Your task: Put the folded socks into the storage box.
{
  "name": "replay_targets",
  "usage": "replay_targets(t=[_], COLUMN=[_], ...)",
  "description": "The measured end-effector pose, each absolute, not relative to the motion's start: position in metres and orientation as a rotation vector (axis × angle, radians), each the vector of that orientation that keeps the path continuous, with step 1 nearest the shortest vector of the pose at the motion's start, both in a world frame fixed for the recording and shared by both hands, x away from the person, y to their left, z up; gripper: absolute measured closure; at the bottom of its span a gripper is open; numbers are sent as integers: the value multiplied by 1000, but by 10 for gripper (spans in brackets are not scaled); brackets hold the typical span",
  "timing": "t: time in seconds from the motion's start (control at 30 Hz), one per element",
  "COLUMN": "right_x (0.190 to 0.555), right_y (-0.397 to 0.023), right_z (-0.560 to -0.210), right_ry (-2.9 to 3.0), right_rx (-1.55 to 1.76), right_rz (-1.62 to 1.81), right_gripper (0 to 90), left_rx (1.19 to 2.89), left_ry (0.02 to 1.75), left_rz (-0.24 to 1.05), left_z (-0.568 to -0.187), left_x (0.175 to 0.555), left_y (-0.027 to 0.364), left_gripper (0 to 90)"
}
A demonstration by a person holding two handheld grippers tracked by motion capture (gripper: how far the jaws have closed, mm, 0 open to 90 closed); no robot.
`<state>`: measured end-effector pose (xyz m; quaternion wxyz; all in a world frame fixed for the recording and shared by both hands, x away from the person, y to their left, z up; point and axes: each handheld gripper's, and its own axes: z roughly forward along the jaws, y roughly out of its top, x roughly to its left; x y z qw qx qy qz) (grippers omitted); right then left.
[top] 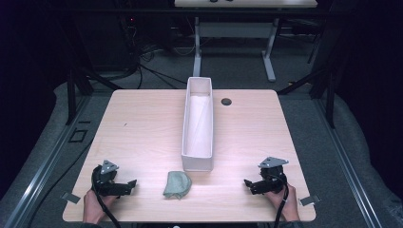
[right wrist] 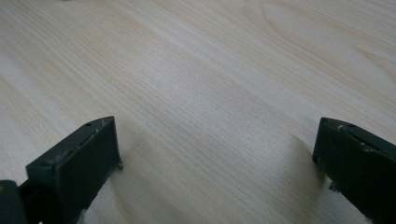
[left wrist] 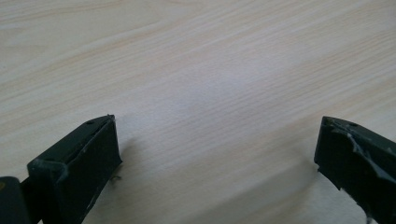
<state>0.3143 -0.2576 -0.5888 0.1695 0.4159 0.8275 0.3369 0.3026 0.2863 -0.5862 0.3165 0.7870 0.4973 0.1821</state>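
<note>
A: Where is the cloth?

B: The crumpled green cloth (top: 177, 185) lies on the table (top: 142, 123) near its front edge, just before the near end of the long white bin (top: 198, 124), between both tongs.

A: And the tongs?

B: The left gripper (top: 132, 184) and right gripper (top: 247, 183) rest low, jaws spread wide, holding nothing. Both point inward, probably ready to approach the cloth.
</note>
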Motion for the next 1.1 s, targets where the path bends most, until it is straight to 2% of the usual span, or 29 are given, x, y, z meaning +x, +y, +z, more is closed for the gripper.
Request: replay_targets(t=[0.33, 0.7, 1.1], right_x=[314, 314, 314], right_y=[-258, -258, -258], right_z=[-589, -589, -589], right_ry=[2350, 2350, 2349], right_rx=[1180, 1180, 1179], right_rz=[955, 955, 957], right_gripper=[0, 0, 0], left_rx=[2081, 2098, 2129], left_ry=[1293, 1221, 1147], left_rz=[383, 372, 293], left_z=[-573, -558, -548], left_x=[292, 283, 283], left_y=[268, 242, 210], left_gripper=[1, 2, 1])
